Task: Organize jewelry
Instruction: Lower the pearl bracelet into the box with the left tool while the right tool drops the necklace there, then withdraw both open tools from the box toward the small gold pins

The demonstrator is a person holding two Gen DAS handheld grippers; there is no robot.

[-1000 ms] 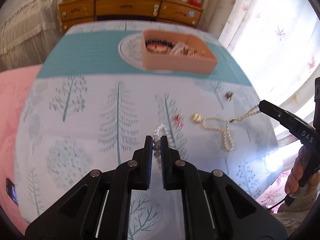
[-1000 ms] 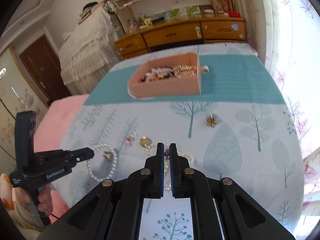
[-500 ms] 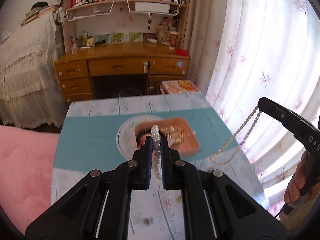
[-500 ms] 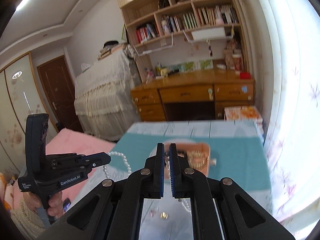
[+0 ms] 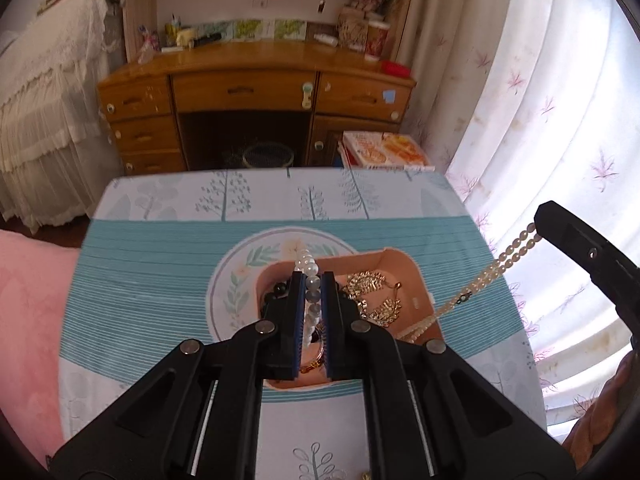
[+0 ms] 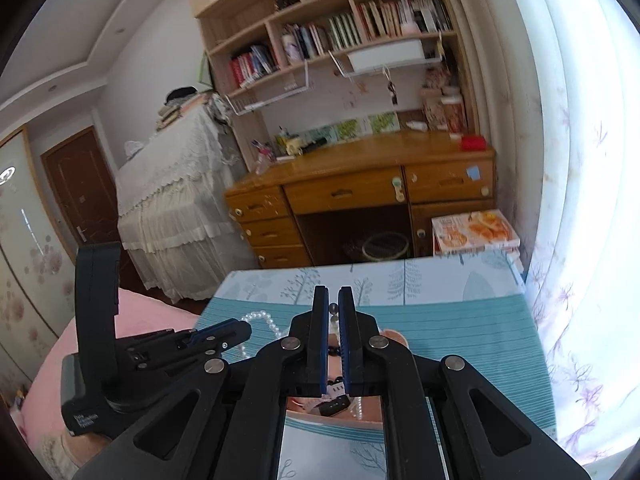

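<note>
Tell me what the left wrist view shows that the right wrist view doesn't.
Left wrist only: the box's open inside with gold chains, and the pearl necklace hanging from the right gripper down into the box.
Right wrist only: bookshelves and a door.
Both: the left gripper shut on a bead bracelet, the desk, the tablecloth.

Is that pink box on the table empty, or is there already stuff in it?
Not empty. The pink box already holds gold chains and dark beads, and the pearl necklace trails down into it.
</note>
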